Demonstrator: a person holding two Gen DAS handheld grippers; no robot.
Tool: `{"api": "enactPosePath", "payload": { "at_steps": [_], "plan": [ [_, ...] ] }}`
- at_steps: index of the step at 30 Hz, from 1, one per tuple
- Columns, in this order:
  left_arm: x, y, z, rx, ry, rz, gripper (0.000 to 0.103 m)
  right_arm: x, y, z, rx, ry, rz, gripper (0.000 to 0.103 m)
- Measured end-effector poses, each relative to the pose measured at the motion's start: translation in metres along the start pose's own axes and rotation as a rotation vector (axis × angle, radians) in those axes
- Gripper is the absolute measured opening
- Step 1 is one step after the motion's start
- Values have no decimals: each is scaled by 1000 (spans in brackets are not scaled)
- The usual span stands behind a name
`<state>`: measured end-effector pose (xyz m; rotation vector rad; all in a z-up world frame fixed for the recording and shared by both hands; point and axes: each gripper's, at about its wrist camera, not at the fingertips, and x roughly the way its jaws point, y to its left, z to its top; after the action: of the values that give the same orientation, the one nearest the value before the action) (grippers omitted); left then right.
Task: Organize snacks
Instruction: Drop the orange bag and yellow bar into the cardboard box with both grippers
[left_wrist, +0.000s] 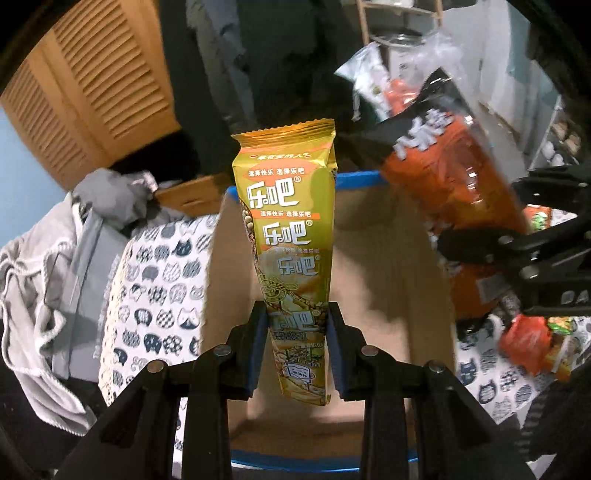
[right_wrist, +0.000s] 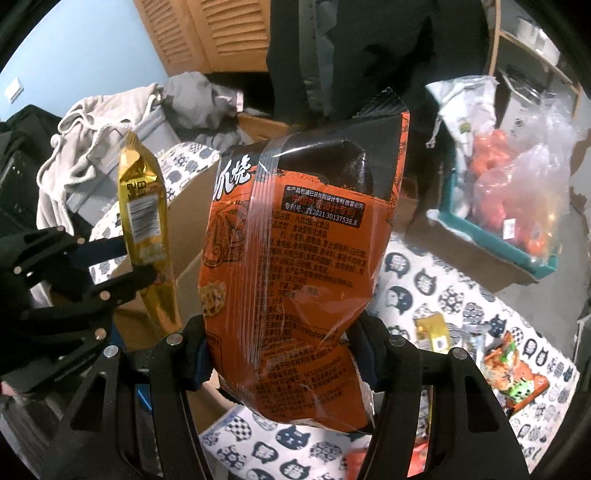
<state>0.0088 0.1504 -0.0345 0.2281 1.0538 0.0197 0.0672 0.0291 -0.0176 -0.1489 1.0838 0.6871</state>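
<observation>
The left gripper (left_wrist: 297, 347) is pinched on the lower part of a slim gold foil snack packet with white lettering (left_wrist: 290, 236), which stands upright out of the jaws with its crimped top toward twelve o'clock. The right gripper (right_wrist: 280, 354) is closed about the lower half of a puffy orange-and-black plastic snack bag (right_wrist: 295, 258), printed back toward the camera. Both packs look light and air-filled. The film is slick and crushes easily, and the contents are probably brittle, so a modest squeeze low on the body or on the flat crimped seam seems wiser than a hard bite at the middle. The wide bag bulges past its jaws and may swing or slide if tilted quickly. Directly under the gold packet lies an open brown cardboard box with blue tape along its rim (left_wrist: 354, 177). Its floor looks bare, so there seems ample room to lower a pack straight in, provided it clears the taped rim at twelve o'clock. In the left view the orange bag and its gripper crowd in from two o'clock, near the gold packet but apart from it, so the two could brush over the box. At four o'clock in the right view, loose snack packets (right_wrist: 513, 373) lie on a white cloth printed with cat heads (right_wrist: 454, 295). A teal-edged tray of bagged goods (right_wrist: 491, 236) sits at two o'clock.
</observation>
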Motion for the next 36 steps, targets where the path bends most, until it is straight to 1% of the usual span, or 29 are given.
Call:
{"api": "enactPosePath", "payload": {
  "at_steps": [3,6,12,14,16,17,18,20,25,28,31,36],
  "plan": [
    [12,13,-5,-37,36,-11,31,10,6,4,11,14,26,61],
    [23,18,-9,-40,70,-18,31,18,11,5,11,29,40,61],
    [37,17,-17,-12,119,19,33,32,17,2,-1,60,53,62],
    [35,15,-17,3,110,50,35,36,19,1,-3,71,57,62],
    [29,12,-15,21,89,74,48,38,19,0,2,74,61,63],
    [26,12,-15,22,78,74,60,39,19,0,4,76,61,64],
    [23,12,-14,23,62,77,67,39,18,0,6,78,59,66],
    [17,10,-11,29,40,86,68,38,17,0,9,75,56,70],
    [12,2,-6,47,31,81,68,25,10,-2,5,35,12,77],
    [9,-3,-4,56,27,72,68,16,-1,-5,23,22,-2,77],
    [5,-10,-1,65,16,60,73,8,-14,-10,46,19,-21,78],
    [-2,-26,5,71,11,12,74,-5,-35,-22,85,23,-54,81]
  ]
}}
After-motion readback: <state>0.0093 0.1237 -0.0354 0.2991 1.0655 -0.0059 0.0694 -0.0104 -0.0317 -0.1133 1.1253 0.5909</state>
